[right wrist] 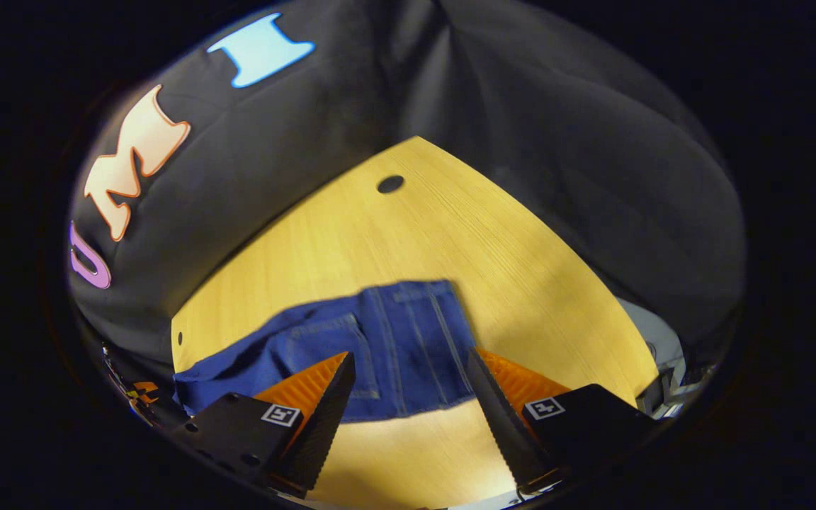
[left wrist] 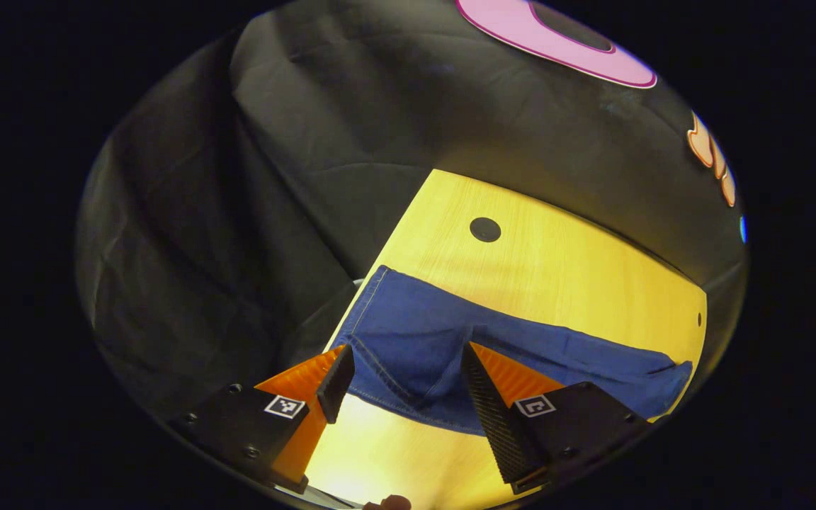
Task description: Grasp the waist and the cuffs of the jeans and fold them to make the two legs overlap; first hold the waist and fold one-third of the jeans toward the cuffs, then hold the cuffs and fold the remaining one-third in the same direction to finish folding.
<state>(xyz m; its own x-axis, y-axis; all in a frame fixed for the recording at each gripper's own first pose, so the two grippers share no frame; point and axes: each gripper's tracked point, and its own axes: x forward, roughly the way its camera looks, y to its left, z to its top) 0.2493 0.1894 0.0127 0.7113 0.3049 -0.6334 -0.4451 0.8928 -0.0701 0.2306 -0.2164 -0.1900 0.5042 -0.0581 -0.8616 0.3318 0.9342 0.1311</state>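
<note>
Blue jeans point(left wrist: 443, 347) lie flat across a yellow wooden table point(left wrist: 557, 262). In the left gripper view one end of them, with a stitched hem, reaches the table's left edge, and a fold rises in the cloth between my fingers. My left gripper point(left wrist: 402, 358) hovers open above this end, holding nothing. In the right gripper view the jeans point(right wrist: 394, 347) show their other end, with seams and a pocket, stretching away to the left. My right gripper point(right wrist: 408, 361) is open above that end, empty.
A round black hole point(left wrist: 485, 229) is set in the table beyond the jeans; it is seen as a hole point(right wrist: 390, 184) in the right gripper view too. Black cloth walls stand close behind the table. A fingertip point(left wrist: 390, 503) shows at the bottom.
</note>
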